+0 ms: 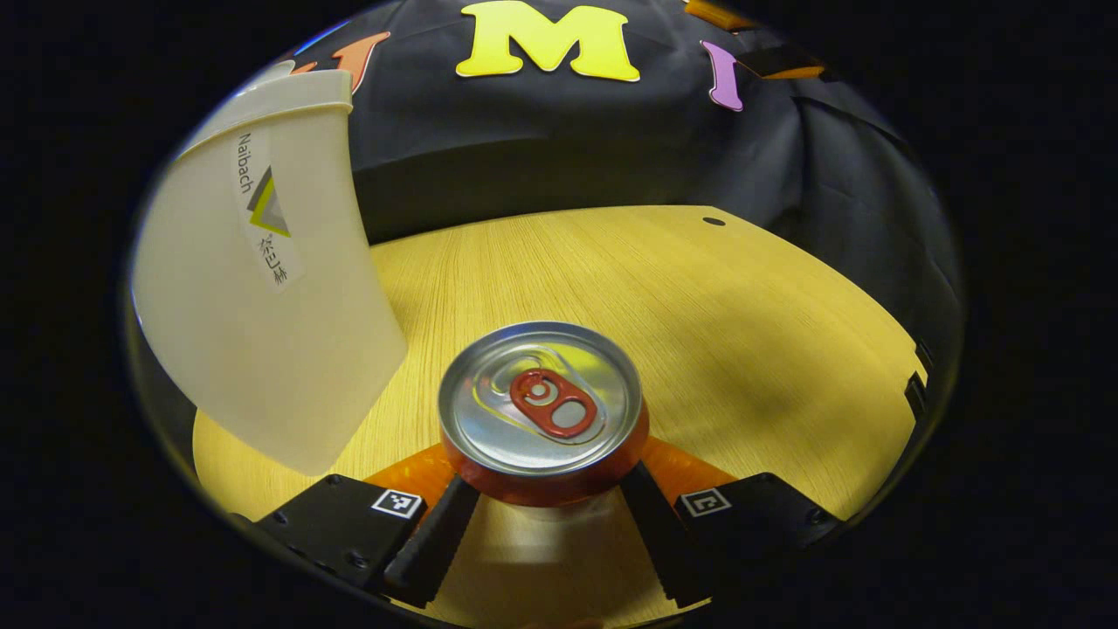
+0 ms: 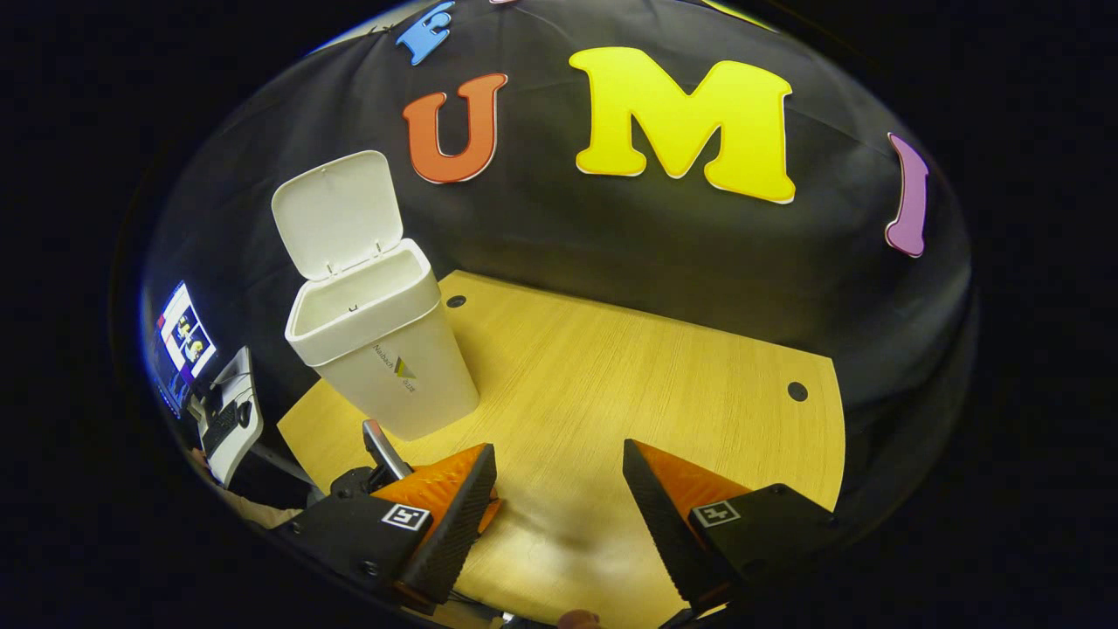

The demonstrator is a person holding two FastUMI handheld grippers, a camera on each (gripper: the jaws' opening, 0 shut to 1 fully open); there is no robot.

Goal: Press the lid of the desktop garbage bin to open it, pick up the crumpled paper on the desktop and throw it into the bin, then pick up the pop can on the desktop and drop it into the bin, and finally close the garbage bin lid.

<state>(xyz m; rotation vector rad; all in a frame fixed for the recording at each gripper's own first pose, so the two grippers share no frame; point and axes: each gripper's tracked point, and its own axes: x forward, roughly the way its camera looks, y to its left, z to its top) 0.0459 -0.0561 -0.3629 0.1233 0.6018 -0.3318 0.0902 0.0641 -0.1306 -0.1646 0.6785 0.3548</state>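
Can (image 1: 541,411) upright on desk (image 1: 699,332), just right of bin (image 1: 253,314), seated between fingers of left gripper (image 1: 546,511); both fingers appear to touch its sides low on the body, probably for a steady lift to the rim, though firmness of clamp hard to judge. Bin lid (image 2: 336,214) tipped back, mouth open toward the front, ready for a drop from above; no paper visible on desk, so likely binned already. Right gripper (image 2: 559,515) held back over bare desk, fingers wide apart and empty, presumably kept free for lid closing.
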